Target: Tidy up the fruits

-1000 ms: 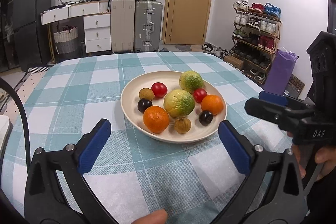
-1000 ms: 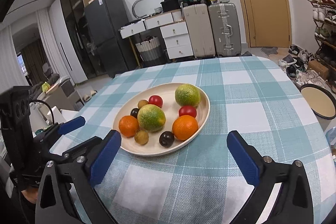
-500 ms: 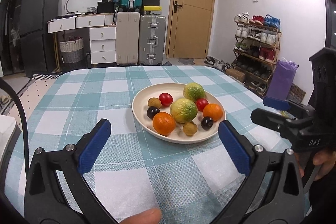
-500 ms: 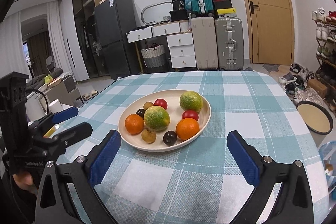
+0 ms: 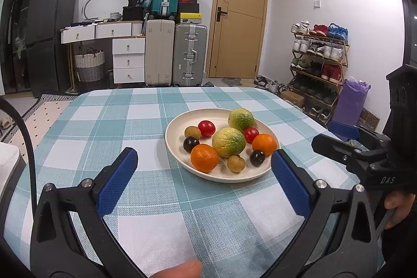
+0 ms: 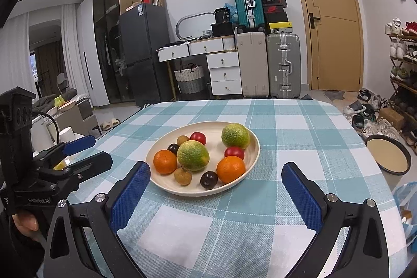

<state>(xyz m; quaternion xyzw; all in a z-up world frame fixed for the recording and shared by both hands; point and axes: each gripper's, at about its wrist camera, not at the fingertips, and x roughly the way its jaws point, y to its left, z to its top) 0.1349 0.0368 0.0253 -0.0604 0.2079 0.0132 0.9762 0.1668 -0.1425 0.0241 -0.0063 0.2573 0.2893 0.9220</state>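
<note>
The left gripper (image 5: 203,179) hovers above the checked tablecloth (image 5: 109,121) on the near side of the plate, jaws spread wide and holding nothing. Ahead sits the cream plate (image 5: 177,127) near the table's middle, carrying two oranges (image 5: 204,157), two green-yellow citrus fruits (image 5: 228,142), two red tomatoes (image 5: 206,128), two dark plums (image 5: 191,144) and two brown longans (image 5: 236,163). Further right, the right gripper (image 6: 215,185) also hangs short of the plate (image 6: 256,147), jaws wide apart and empty, well apart from the fruit
</note>
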